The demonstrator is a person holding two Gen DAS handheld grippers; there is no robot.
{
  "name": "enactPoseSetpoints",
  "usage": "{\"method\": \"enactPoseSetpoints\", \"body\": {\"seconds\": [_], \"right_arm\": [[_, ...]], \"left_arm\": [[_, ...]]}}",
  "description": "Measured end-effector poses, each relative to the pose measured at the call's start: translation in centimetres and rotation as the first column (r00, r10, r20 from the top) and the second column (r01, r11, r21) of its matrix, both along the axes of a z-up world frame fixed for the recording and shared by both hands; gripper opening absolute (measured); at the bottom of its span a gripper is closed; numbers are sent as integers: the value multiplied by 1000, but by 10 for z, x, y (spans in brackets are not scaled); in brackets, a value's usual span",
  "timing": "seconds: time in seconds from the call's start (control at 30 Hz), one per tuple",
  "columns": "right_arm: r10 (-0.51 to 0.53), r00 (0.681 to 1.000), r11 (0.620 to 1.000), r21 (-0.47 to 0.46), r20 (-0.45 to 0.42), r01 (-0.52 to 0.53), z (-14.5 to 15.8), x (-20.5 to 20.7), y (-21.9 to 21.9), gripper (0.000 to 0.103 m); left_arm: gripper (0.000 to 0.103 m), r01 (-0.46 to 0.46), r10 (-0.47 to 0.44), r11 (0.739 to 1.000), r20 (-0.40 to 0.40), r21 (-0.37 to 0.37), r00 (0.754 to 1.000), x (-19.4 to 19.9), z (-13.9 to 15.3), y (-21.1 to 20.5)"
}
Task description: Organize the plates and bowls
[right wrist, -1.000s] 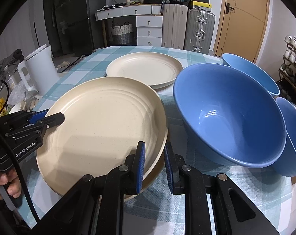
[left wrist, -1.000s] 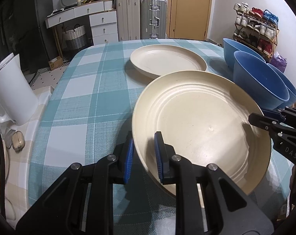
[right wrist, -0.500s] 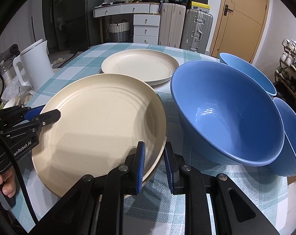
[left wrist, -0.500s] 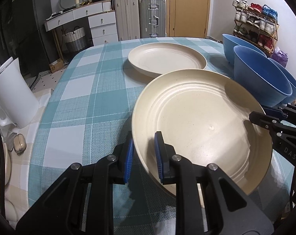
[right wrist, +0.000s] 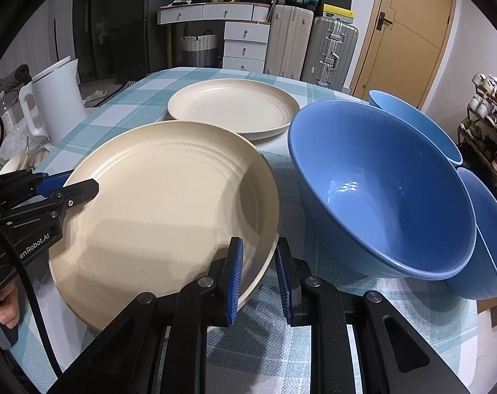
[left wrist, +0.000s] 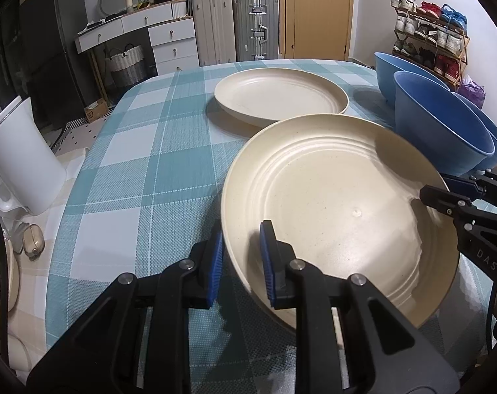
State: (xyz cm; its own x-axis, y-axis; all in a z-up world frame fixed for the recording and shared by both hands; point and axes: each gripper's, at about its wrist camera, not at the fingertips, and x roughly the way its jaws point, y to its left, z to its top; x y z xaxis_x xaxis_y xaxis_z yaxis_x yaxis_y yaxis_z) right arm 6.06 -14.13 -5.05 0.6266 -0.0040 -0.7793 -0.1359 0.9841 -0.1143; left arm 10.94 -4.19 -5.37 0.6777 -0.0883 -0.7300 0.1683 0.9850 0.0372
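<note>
Both tongs are clamped on one cream plate (left wrist: 340, 203): left gripper (left wrist: 242, 262) grasps its near-left rim, right gripper (right wrist: 258, 272) its opposite rim. Plate is held tilted above the table's (left wrist: 133, 164) near edge. Level it, carry it toward the far edge, and lower it squarely onto the second plate (left wrist: 281, 95), clear of the blue bowls (right wrist: 379, 190).

A cream ridged plate (left wrist: 340, 203) tilts above a teal checked cloth — a second cream plate (left wrist: 281, 98) lies flat behind, three blue bowls (right wrist: 379, 190) leaning alongside.
</note>
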Motion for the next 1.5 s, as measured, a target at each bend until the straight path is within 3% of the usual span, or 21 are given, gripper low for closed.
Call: {"method": "enactPoseSetpoints", "body": {"seconds": [0.33,0.67,0.77,0.83,0.87,0.97,1.0,1.07,1.1,1.2,1.27,1.5], "right_arm": [[3,1000,1000,-5,-9,-4,-3,1,1,23],[-11,1000,999,37,-28,12,-2,2,-2,25],[-10,1000,999,53,-19,11,5,0,-5,29],[2,1000,997,74,-13,-1,10,-4,-4,38],[11,1000,995,98,-11,-10,14,-6,-5,47],[18,1000,993,119,8,-19,24,-12,-3,56],[20,1000,992,123,15,-22,27,-13,-3,65],[25,999,990,137,38,-30,36,-18,-3,85],[25,998,989,143,50,-32,40,-20,-3,89],[36,997,986,161,68,-46,54,-25,-3,91],[43,995,984,169,87,-57,64,-28,-3,94],[69,981,975,197,183,-106,113,-32,-12,102]], "left_arm": [[18,0,0,1000,-1,-1,1000,-1,0,-1],[19,-9,5,994,-41,-105,999,4,3,14],[30,-9,5,992,-33,-130,999,1,10,18],[49,-11,9,990,-13,-143,1000,-3,18,21],[53,-12,11,989,-7,-147,1000,-4,21,21],[72,-14,17,987,16,-159,1000,-10,34,24],[78,-16,20,987,23,-161,1000,-12,39,25],[80,-30,35,986,26,-162,999,-14,47,27],[81,-35,40,986,28,-166,999,-15,52,27],[88,-47,57,983,51,-175,997,-19,64,31],[102,-53,65,983,67,-173,996,-21,72,33],[102,-62,82,985,122,-159,989,-27,104,36]]}}
